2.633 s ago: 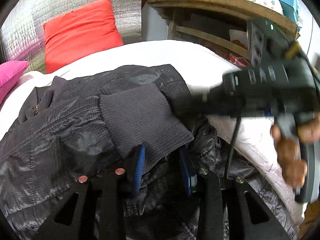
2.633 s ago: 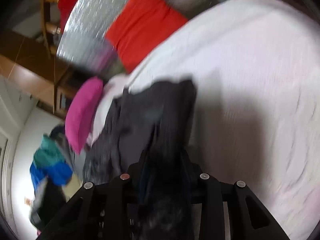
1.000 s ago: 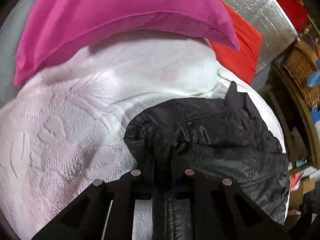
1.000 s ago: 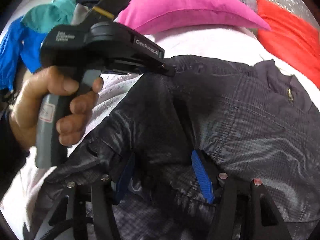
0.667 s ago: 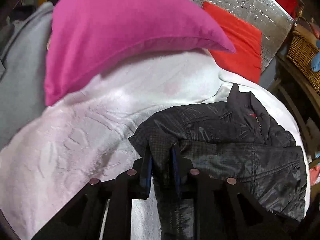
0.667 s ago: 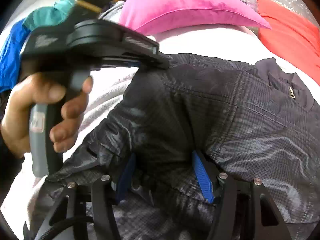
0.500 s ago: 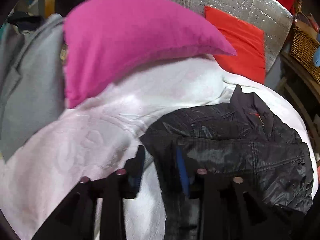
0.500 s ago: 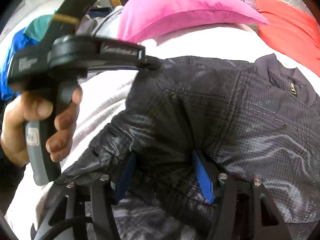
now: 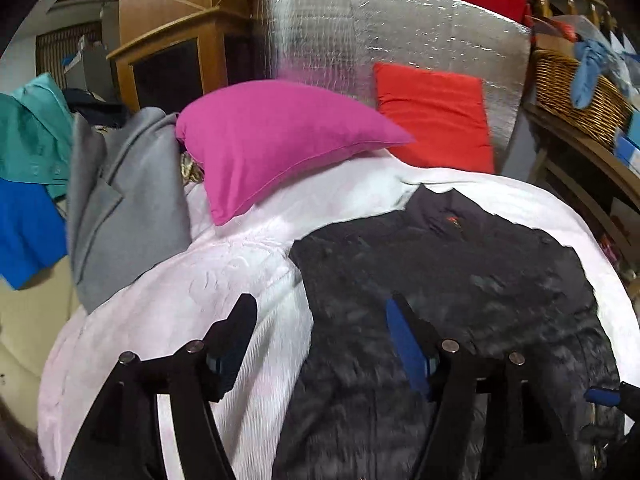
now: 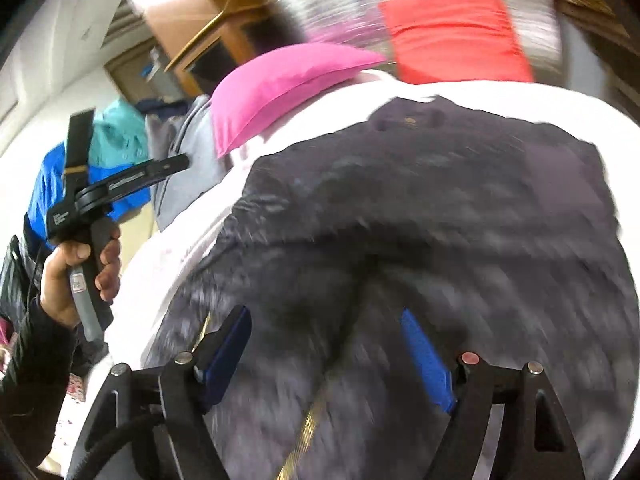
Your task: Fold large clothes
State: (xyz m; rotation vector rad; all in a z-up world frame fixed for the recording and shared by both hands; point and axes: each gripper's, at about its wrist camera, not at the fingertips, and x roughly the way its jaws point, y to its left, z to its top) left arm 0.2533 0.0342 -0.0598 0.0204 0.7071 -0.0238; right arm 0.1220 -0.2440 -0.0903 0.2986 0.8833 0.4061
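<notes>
White lettering runs along the top arm of the left gripper [image 10: 182,162] in the right wrist view, and a small white block sits on its body, both too blurred to read.

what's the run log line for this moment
stage: fold released | left gripper: open, jaws just opened, empty | right gripper: open, jaws just opened, empty | black jacket: lying on white bedspread

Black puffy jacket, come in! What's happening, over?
Left tool and right tool open, jaws just opened, nothing gripped. Black puffy jacket lying on white bedspread. Pink pillow clear of it.
</notes>
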